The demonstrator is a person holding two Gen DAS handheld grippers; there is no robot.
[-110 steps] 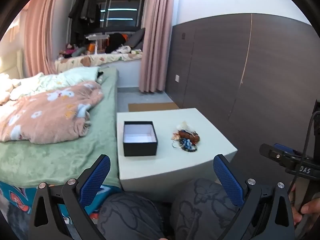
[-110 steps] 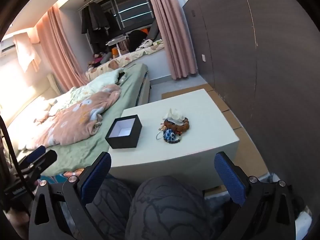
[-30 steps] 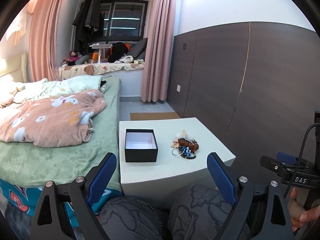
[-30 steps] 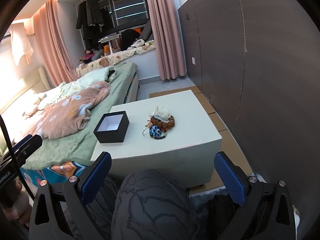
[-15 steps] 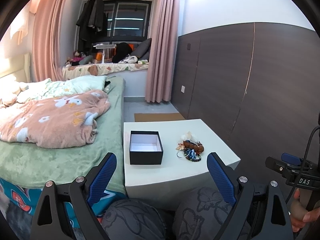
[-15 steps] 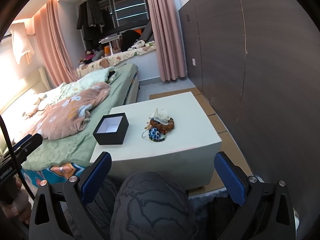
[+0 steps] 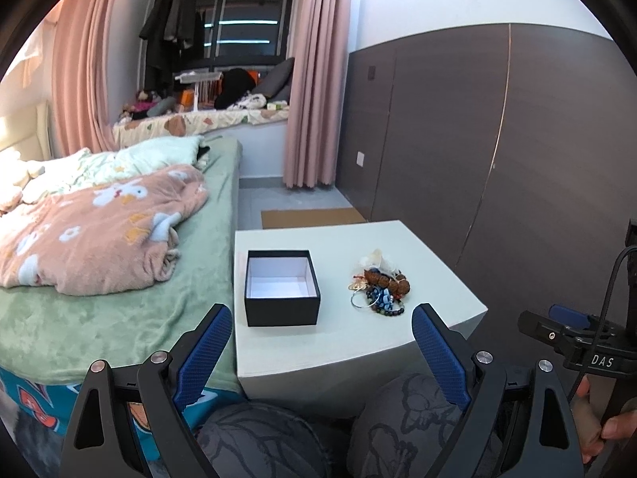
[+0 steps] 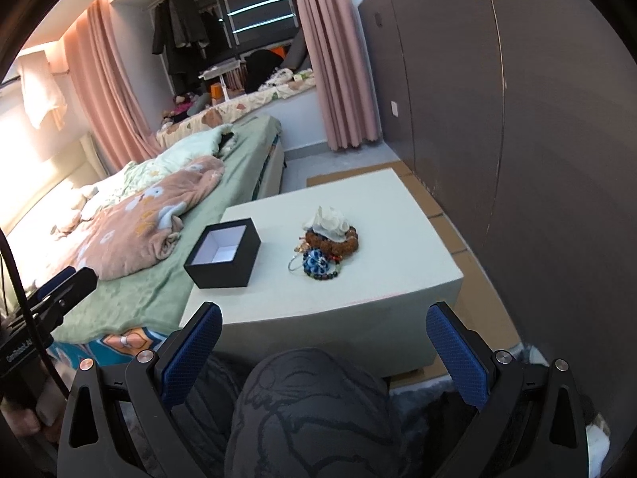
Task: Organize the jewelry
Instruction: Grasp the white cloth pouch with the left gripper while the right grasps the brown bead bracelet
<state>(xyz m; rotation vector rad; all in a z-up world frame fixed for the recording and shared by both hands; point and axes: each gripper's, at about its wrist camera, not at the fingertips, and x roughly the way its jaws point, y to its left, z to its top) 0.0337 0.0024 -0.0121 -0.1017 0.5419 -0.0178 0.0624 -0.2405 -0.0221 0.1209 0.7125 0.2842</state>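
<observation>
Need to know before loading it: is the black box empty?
Empty. The black box is lidless, only its bare white lining showing; the jewelry pile lies beside it.

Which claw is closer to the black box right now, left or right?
Left, though only slightly. The left claw hangs open just short of the black box, which sits a little left of its centre. The right claw is open too, with the box farther ahead, off to its left.

Left gripper [image 7: 322,354] held low over the knees, jaws spread wide, nothing between them. White desk [image 7: 398,342] carries an open black box [image 7: 282,306], empty, and a jewelry pile [image 7: 378,285] near its right. Bed [image 7: 119,310] adjoins the desk's left.
</observation>
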